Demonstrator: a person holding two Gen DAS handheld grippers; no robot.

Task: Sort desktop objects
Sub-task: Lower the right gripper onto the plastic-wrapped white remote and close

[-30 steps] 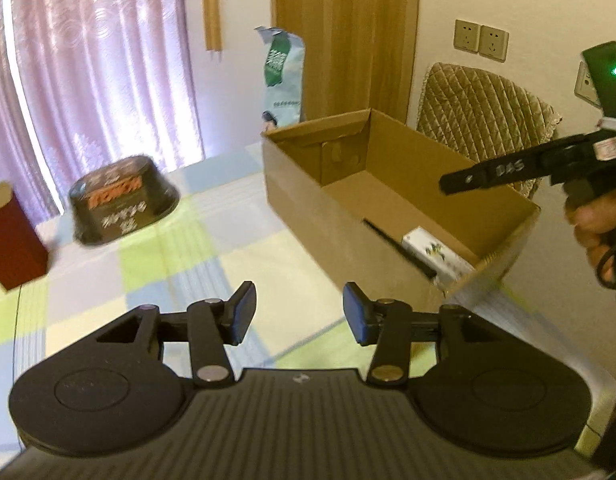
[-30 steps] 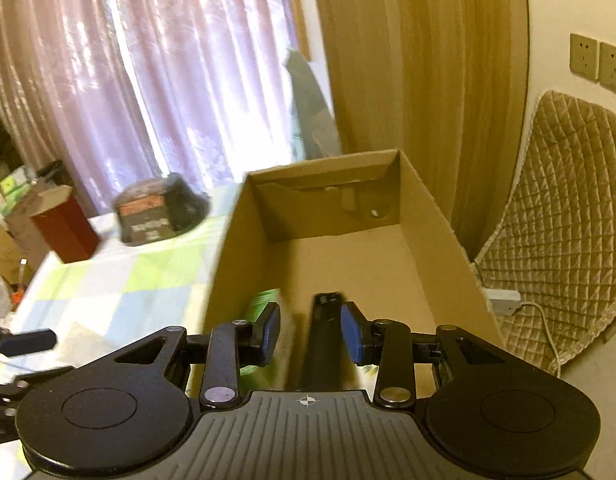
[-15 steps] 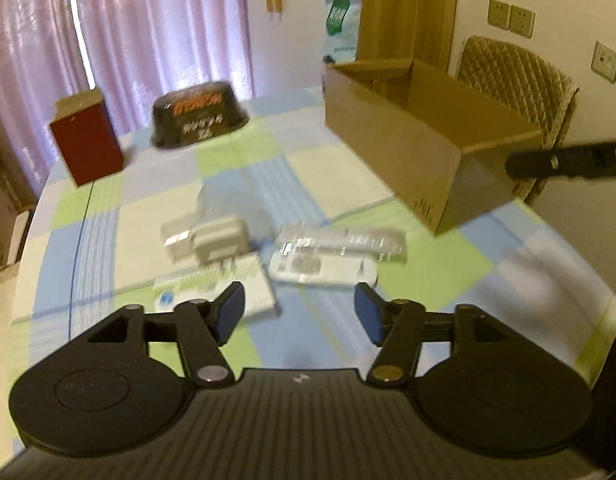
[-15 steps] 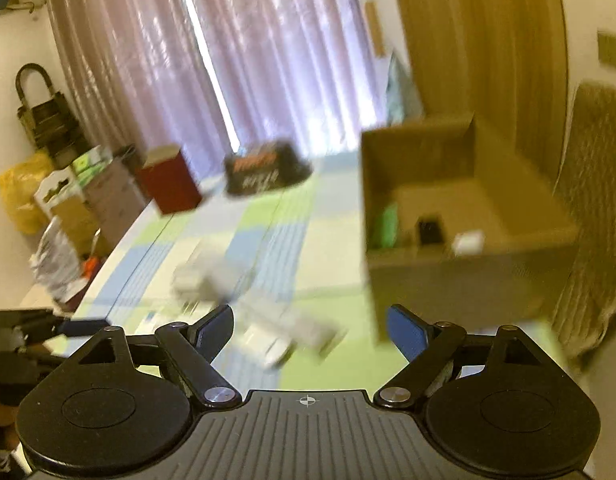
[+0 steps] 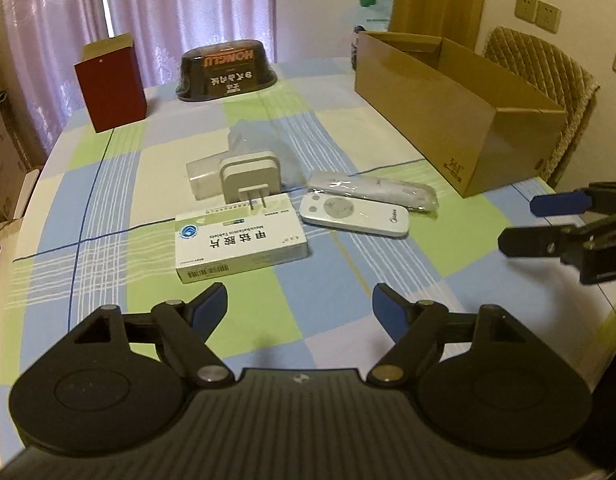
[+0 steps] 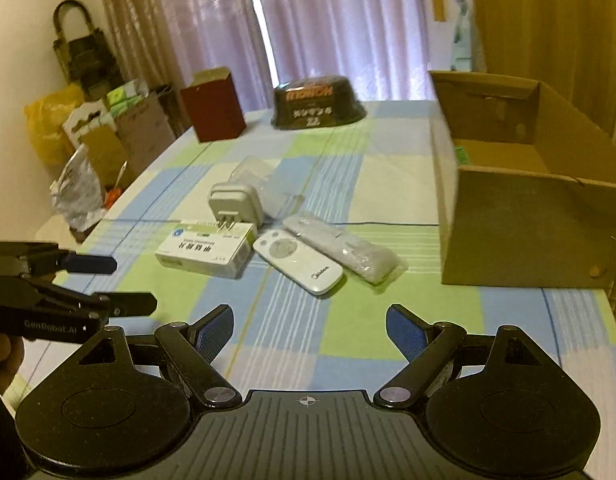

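Observation:
On the checked tablecloth lie a white medicine box (image 5: 239,242) (image 6: 205,248), a white plug adapter (image 5: 249,176) (image 6: 235,202), a white remote (image 5: 354,215) (image 6: 297,266) and a bagged remote (image 5: 372,190) (image 6: 342,244). An open cardboard box (image 5: 452,108) (image 6: 520,232) stands to their right. My left gripper (image 5: 299,304) (image 6: 111,284) hovers open just short of the medicine box, holding nothing. My right gripper (image 6: 308,328) (image 5: 520,220) is open and empty in front of the remotes.
At the table's far side stand a dark red box (image 5: 111,84) (image 6: 213,106) and a black food tub (image 5: 227,70) (image 6: 318,102). A quilted chair (image 5: 548,72) sits behind the cardboard box. Bags and cartons (image 6: 91,128) crowd the floor on the left.
Both grippers have pulled back from the cardboard box toward the table's near edge and opened wider. The small items in the table's middle have come into view.

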